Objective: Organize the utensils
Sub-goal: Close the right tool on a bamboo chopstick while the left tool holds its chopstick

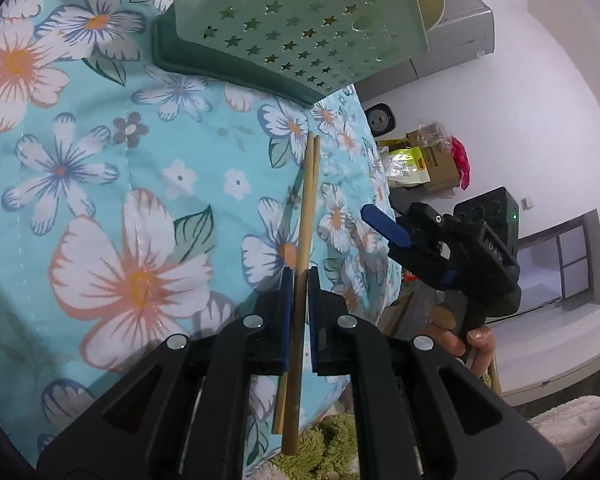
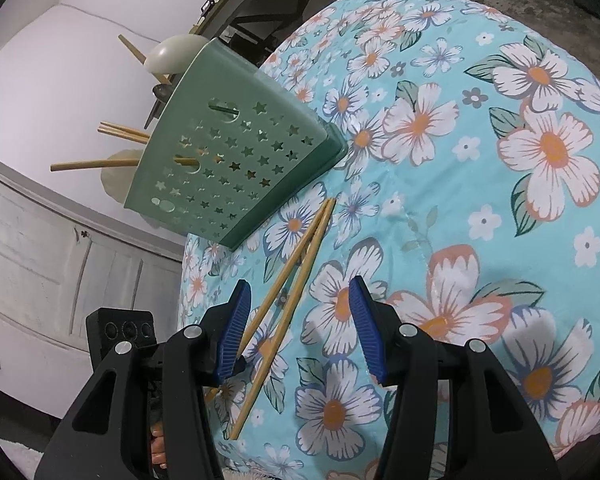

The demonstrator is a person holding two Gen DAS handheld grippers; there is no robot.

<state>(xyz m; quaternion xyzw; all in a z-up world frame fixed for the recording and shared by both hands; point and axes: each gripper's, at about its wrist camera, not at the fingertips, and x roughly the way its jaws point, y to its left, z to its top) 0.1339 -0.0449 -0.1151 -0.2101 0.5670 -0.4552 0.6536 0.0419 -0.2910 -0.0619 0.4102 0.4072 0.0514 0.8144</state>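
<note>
Clamped between the blue pads of my left gripper [image 1: 298, 280] is a pair of wooden chopsticks [image 1: 306, 216], pinched partway along their length. Their long axis runs straight ahead along my fingers, tips lying together and pointing toward the green holder [image 1: 300, 28], butt ends trailing back under the jaws. From the right wrist they look crossed in a narrow V, tips just short of the holder's base. My right gripper [image 2: 298, 320] stands half open over the floral cloth [image 2: 480, 200], holding nothing, with the chopsticks passing beneath its left finger. That star-punched holder sits upright on the cloth with chopsticks and pale spoons [image 2: 168, 56] sticking out of its top. Nothing lies between tips and holder.
</note>
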